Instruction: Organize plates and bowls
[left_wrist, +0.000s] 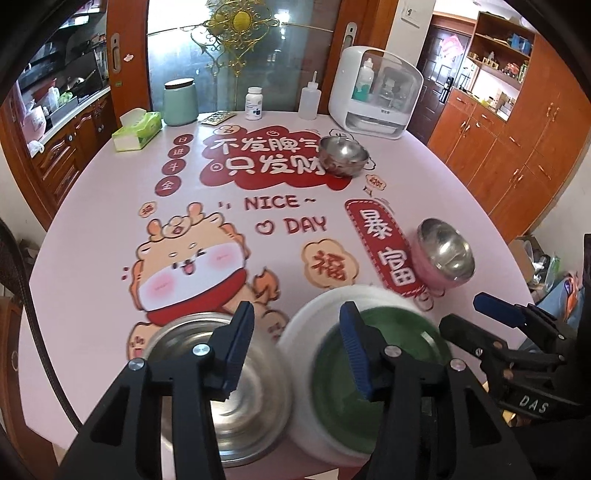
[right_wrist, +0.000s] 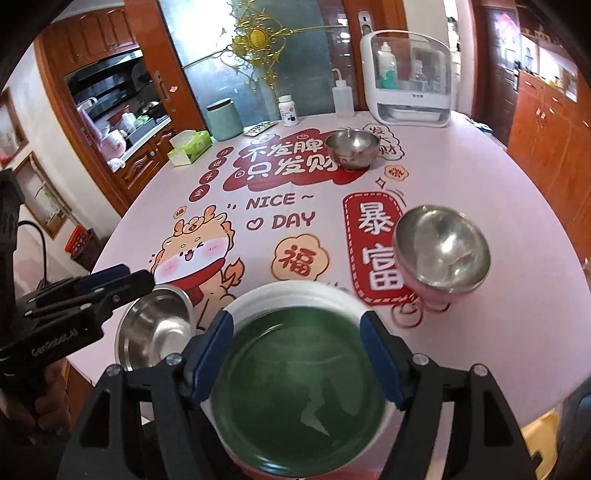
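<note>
Green plate (right_wrist: 295, 391) atop white plate (right_wrist: 258, 299); steel bowl (right_wrist: 155, 332) beside.

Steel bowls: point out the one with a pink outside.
The pink-sided bowl stands at the table's right side, beside the red banner print. The far bowl near the white cabinet and the near-left bowl beside the green plate are bare steel.
</note>
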